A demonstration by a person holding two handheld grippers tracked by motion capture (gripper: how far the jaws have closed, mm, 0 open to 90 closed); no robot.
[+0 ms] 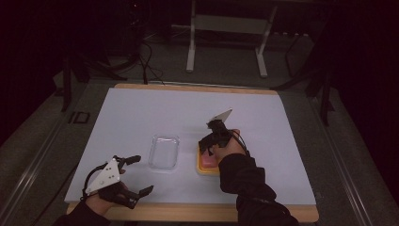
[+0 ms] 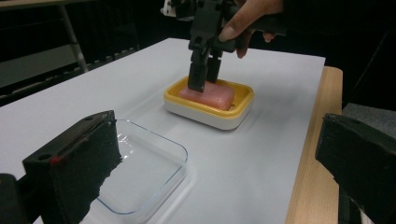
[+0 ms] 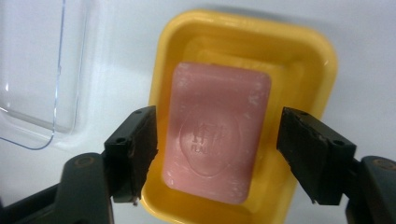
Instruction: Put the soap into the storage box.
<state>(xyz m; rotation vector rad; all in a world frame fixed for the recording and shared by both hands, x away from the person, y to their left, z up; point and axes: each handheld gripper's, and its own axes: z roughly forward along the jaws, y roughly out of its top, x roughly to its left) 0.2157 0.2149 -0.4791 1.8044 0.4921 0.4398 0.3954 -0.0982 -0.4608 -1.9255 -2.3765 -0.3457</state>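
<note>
Soap: a pink bar of soap with a stamped oval mark lies flat in a yellow soap dish, long axis along the dish.
Right gripper: the right gripper points down over the dish, jaws apart, one at 9 o'clock and one at 3 o'clock of the bar; in the right gripper view a sliver of yellow shows between each jaw and the bar. In the left gripper view its tips reach down to the bar's far end, and whether they touch it I cannot tell.
Left gripper: the left gripper sits at 7 o'clock on the table, jaws wide apart and holding nothing.
Clear tray: a transparent plastic tray lies at 9 o'clock of the dish, near it but not touching.
Edges: the dish sits near the front wooden table edge, towards 5 o'clock of the white sheet.
Open room: bare sheet spreads from 10 to 2 o'clock, beyond both containers.
</note>
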